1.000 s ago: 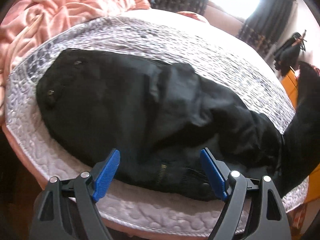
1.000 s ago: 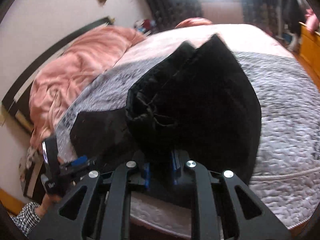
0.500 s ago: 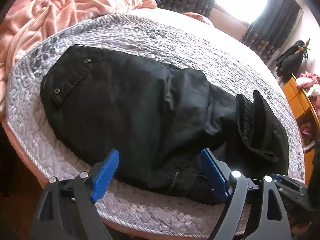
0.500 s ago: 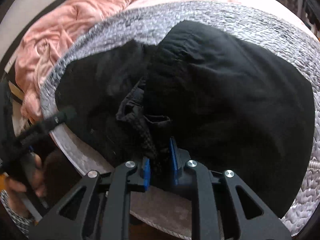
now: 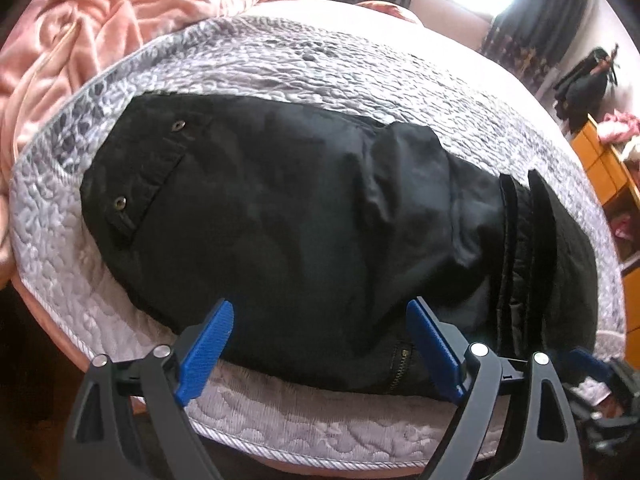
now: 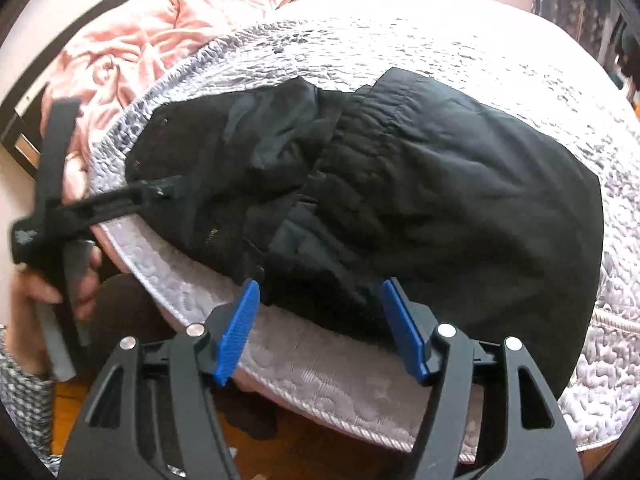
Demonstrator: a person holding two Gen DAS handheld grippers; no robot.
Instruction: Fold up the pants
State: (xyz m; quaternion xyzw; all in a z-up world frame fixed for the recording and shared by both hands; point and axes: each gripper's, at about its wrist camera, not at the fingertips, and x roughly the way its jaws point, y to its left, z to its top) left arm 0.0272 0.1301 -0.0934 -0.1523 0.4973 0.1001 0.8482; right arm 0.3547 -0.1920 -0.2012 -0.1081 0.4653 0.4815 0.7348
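Note:
Black pants [image 5: 304,224] lie folded on the grey quilted bedspread [image 5: 280,60], with two metal snaps at the left end and a zipper near the front edge. In the right wrist view the pants [image 6: 440,200] show a folded-over part on top at the right. My left gripper [image 5: 320,344] is open, its blue pads just over the pants' near edge. My right gripper [image 6: 320,324] is open and empty, hovering at the near edge of the folded part. The left gripper also shows in the right wrist view [image 6: 160,192], held in a hand.
A pink blanket [image 5: 100,12] is bunched at the back left of the bed. An orange dresser [image 5: 600,168] stands at the right. Dark curtains and a bright window are at the back. The bed's front edge [image 6: 320,392] drops to a wooden floor.
My right gripper lowered the pant part it held onto the pile, then opened and let go. The left gripper stayed open and moved little.

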